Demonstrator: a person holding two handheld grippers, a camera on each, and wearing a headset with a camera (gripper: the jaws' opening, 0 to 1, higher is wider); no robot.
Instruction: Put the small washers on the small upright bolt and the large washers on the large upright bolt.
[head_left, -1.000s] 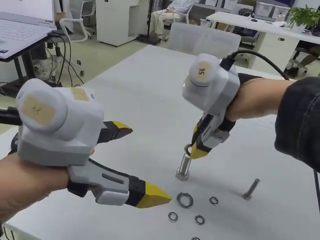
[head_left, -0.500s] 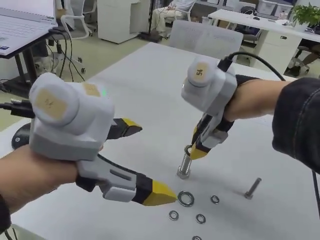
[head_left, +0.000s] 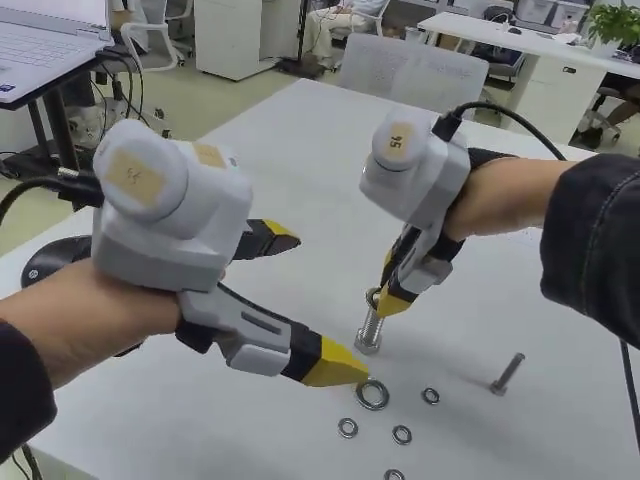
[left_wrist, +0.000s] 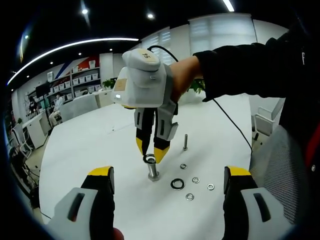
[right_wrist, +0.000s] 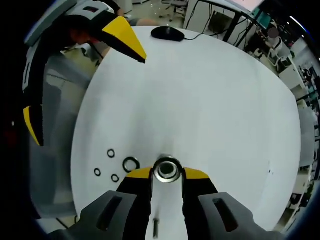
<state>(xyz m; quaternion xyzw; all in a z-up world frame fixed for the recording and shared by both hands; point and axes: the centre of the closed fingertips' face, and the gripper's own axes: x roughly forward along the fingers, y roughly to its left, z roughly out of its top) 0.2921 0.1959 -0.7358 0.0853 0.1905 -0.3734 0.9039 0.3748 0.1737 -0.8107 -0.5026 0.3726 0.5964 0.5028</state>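
Note:
The large bolt (head_left: 368, 336) stands upright on the white table (head_left: 290, 150). My right gripper (head_left: 384, 300) is shut on a large washer (right_wrist: 167, 170) and holds it right at the bolt's top (left_wrist: 153, 173). A second large washer (head_left: 373, 394) lies flat just in front of the bolt. Several small washers (head_left: 401, 435) lie scattered around it. The small bolt (head_left: 504, 375) stands to the right. My left gripper (head_left: 318, 304) is open, its lower yellow tip just left of the loose large washer (left_wrist: 177, 183), with nothing between its jaws.
A black mouse (right_wrist: 167, 33) with its cable lies near the table's left edge. A laptop (head_left: 45, 40) sits on a side stand at far left. Chairs and desks stand beyond the table's far end.
My left gripper has moved right and forward, its lower tip nearer the loose large washer. The right gripper still holds its washer at the top of the large bolt.

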